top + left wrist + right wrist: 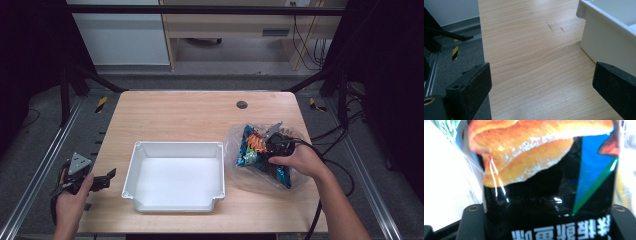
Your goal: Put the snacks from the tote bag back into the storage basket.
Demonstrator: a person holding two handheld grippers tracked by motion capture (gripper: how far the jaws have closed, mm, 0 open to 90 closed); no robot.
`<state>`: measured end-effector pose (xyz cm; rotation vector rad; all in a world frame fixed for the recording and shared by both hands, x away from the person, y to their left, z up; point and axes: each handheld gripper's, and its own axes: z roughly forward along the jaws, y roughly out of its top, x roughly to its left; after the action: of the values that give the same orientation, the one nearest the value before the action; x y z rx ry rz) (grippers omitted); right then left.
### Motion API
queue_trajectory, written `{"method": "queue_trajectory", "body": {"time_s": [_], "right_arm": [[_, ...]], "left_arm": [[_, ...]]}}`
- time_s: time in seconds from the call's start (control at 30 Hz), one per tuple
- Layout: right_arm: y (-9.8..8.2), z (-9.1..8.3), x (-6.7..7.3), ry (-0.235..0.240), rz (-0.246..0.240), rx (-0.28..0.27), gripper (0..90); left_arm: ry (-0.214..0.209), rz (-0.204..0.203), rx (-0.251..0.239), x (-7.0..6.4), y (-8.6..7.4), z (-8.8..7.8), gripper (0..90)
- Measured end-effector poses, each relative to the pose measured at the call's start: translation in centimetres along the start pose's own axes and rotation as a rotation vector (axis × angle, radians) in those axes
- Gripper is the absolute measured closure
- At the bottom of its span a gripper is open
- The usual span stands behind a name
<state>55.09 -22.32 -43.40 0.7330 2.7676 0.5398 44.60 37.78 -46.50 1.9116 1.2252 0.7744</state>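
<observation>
The light wooden table (200, 112) lies bare across its whole far half, save a small dark round grommet (242, 104) near the back edge, so I could sweep there freely. The white rectangular plastic tub (175, 175) stands in the middle near me, its walls blocking any low, level pass between my two sides; its inside is open from above. My left hand-held gripper (102, 181) has a bare strip of table before it, with the tub's wall just beside. On the right, the crumpled clear plastic bag of colourful snack packets (260, 157) crowds the space around my right hand-held gripper (272, 145).
</observation>
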Motion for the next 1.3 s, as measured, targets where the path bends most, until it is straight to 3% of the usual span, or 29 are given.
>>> {"method": "queue_trajectory", "body": {"time_s": [0.63,0.93,1.3], "right_arm": [[-0.4,-4.4,-0.1,-0.042,0.007,-0.133,38.0],[1.1,-7.9,0.3,-0.102,0.001,-0.214,38.1],[3.1,-9.8,1.9,-0.117,-0.025,-0.279,38.3]], "left_arm": [[0.009,-0.004,-0.003,0.2,0.0,-0.2,2.1],[0.009,-0.004,-0.005,0.1,0.0,-0.2,2.0],[0.009,-0.007,-0.004,0.2,0.0,-0.2,2.0]]}}
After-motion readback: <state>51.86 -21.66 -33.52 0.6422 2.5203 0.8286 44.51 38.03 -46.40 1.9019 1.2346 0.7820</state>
